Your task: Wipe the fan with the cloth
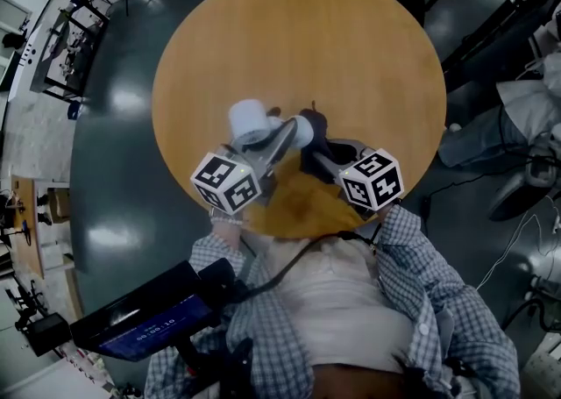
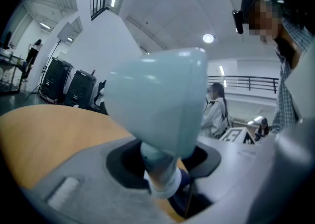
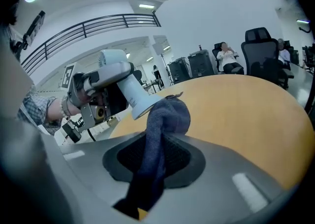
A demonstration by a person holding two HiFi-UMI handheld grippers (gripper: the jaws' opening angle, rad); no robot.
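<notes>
Fan, cloth just beside, wide tabletop beyond

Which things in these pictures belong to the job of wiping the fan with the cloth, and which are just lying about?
Part of the job: fan, gripped by its handle in the left gripper; dark blue cloth, clamped in the right gripper.
Just about: round wooden table; black office chairs; black cases on the floor; screen unit at the person's lap.

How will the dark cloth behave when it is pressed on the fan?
Probably floppy: the cloth bunches past the right gripper and droops behind it. Its fuzzy weave likely grips rather than slides on the fan.
</notes>
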